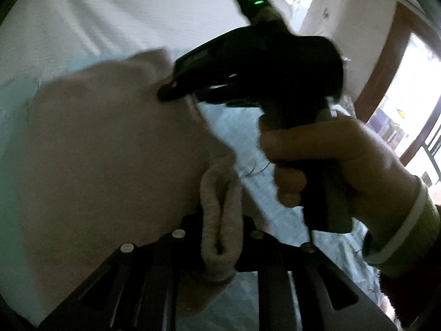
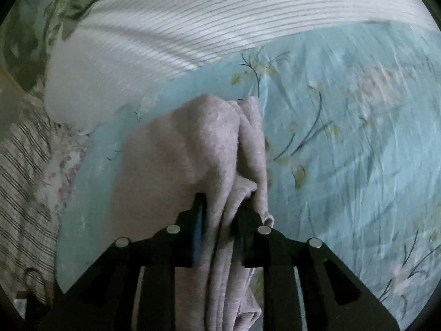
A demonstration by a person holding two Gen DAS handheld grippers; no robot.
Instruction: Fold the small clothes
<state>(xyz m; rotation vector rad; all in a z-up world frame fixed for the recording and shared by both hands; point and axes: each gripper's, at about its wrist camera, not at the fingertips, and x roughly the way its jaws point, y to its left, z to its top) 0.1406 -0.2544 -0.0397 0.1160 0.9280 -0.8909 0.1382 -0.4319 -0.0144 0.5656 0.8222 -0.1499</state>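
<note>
Over floral bedsheet [image 2: 344,143], both grippers' fingers apparently pinching pink garment [image 2: 193,143] edges.

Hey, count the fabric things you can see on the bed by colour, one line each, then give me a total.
Beige-pink: 1, the small garment, pinched by both the left gripper and the right gripper.
Light blue floral: 1, the bedsheet.
White with thin stripes: 1, the striped pillow.
Cream with dark stripes: 1, the striped cloth at the left edge.
Total: 4
</note>
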